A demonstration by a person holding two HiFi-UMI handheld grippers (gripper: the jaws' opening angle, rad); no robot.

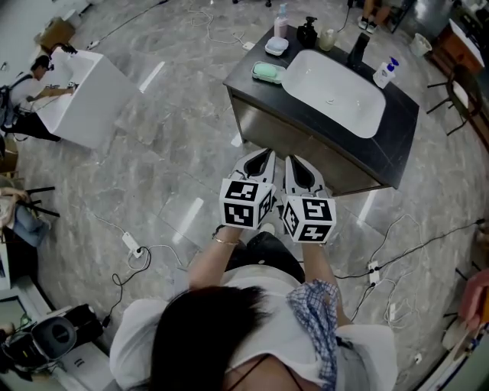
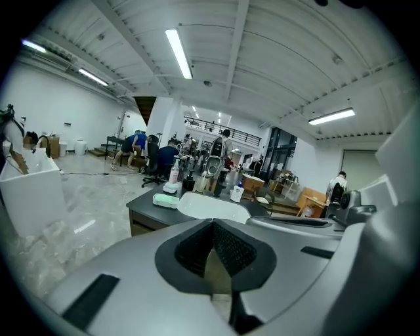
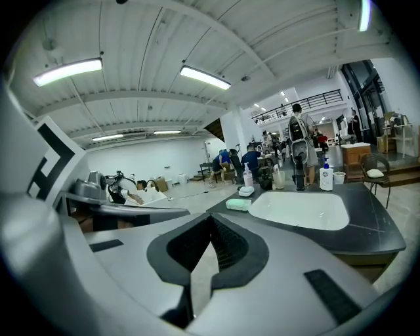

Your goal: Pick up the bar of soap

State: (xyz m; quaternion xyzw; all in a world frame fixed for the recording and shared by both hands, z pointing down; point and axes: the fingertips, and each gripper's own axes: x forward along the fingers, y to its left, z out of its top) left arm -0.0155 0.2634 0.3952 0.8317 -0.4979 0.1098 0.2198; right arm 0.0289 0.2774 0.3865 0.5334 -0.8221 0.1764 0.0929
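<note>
Grey marble flooring is spreading out below me, and a dark counter (image 1: 400, 121) with a white basin (image 1: 321, 76) is standing just ahead. I am stretching both arms forward from my body, forearms running side by side, wrists level with one another. I am keeping the left gripper (image 1: 262, 156) and the right gripper (image 1: 296, 162) just beside each other, their marker cubes nearly touching, both aiming at the counter's front and tipping a little downward. Each gripper is pressing its ribbed pads together at the tips, with nothing sitting between them, so I am carrying nothing in either tool. The bar of soap (image 1: 267, 72), pale green, is lying on the counter's left end, just beside the basin's rim, well apart from both grippers. A small white dish (image 1: 276, 46) and a pink bottle (image 1: 281, 21) are sitting behind it.
</note>
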